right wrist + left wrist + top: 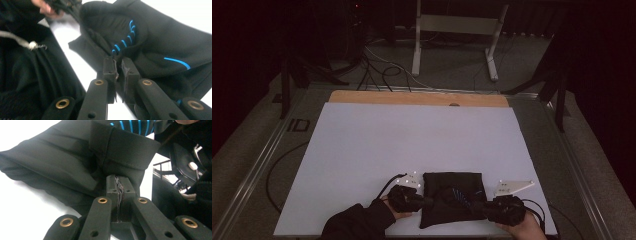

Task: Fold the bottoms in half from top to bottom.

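Pinching black garment point(453, 200) — both grippers' fingers point(117, 185) closed.

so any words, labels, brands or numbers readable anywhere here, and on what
"ID": pale marking on the dark frame beside the table's far left corner; the only readable text, and faint.
Black garment: blue stripes and a blue curved line, no words or logo legible.
Grey plate on the right gripper: small dark marks, too small to read.
White table sheet: no text.
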### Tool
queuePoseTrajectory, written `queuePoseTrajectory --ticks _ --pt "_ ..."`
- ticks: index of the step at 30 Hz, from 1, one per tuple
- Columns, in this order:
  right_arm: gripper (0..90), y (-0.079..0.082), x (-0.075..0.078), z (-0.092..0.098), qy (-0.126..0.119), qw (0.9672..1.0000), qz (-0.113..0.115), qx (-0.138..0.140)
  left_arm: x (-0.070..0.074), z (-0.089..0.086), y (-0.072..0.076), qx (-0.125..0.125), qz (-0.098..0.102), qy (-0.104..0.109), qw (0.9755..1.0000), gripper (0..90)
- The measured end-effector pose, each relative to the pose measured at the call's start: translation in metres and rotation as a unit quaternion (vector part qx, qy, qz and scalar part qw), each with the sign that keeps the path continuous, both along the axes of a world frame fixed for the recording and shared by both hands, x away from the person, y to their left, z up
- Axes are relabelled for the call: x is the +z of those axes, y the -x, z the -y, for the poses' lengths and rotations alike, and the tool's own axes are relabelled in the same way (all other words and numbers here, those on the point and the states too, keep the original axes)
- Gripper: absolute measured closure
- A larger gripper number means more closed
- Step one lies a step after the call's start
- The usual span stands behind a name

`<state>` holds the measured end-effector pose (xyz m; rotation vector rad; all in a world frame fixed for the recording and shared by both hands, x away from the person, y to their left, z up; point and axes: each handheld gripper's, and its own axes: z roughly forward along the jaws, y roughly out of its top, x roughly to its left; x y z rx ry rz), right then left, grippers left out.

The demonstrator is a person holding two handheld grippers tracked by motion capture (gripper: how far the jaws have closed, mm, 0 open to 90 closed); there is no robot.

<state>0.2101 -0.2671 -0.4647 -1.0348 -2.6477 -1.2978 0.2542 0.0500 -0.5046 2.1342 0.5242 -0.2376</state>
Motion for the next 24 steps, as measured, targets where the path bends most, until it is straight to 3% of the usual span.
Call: queuePoseTrajectory --ticks 8,11,13,16,17,20,24 --pt "84.0 0.02 -0.008 0.009 0.008 0.9999 -0.011 0.006 -0.003 0.002 0.007 -0.017 0.001 -0.013 0.9998 87.2" --pt "83.4 0.026 -0.01 0.008 0.017 0.9996 -0.02 0.011 -0.001 0.001 0.01 -0.021 0.002 -0.009 0.9997 84.7" --pt "79.7 0.027 -0.011 0.007 0.025 0.999 -0.024 0.027 0.003 0.001 0.012 -0.022 0.007 -0.004 0.9997 80.4" --pt "68.4 0.027 -0.008 0.008 0.011 0.9995 -0.023 0.017 0.01 0.001 0.016 -0.019 0.016 0.009 0.9997 68.6" --pt "64.3 0.026 -0.007 0.01 0.012 0.9998 -0.007 0.011 0.014 0.0 0.017 -0.022 0.019 0.015 0.9995 65.6" --pt "64.4 0.022 -0.002 0.019 0.009 0.9995 0.01 -0.03 0.024 0.003 0.023 -0.016 0.034 0.028 0.9989 57.9" --pt "66.1 0.013 -0.005 0.032 0.052 0.9931 0.024 -0.102 0.027 0.008 0.03 -0.017 0.039 0.037 0.9984 55.0"
